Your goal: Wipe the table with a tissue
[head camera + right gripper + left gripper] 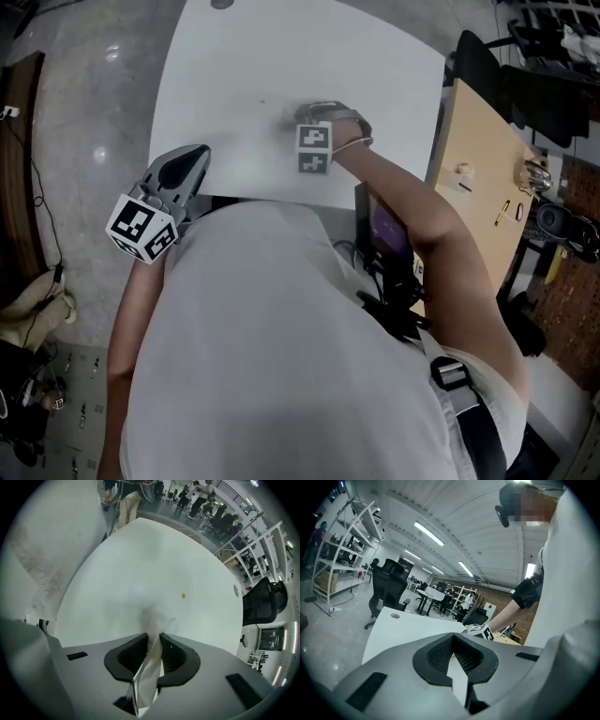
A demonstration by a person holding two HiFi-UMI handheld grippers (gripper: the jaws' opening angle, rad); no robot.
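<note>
My right gripper (154,638) clamps the tissue (148,670) on the surface (140,559), a brown spot (183,595) ahead; my left gripper (453,640), clenched empty, hovers at its edge.

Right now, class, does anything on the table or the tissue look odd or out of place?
A small brown speck lies on the white table, ahead of the right gripper; it stands out as the only mark there. The tissue clamped in that gripper shows a yellowish stain near the jaws. Nothing else looks odd.
</note>
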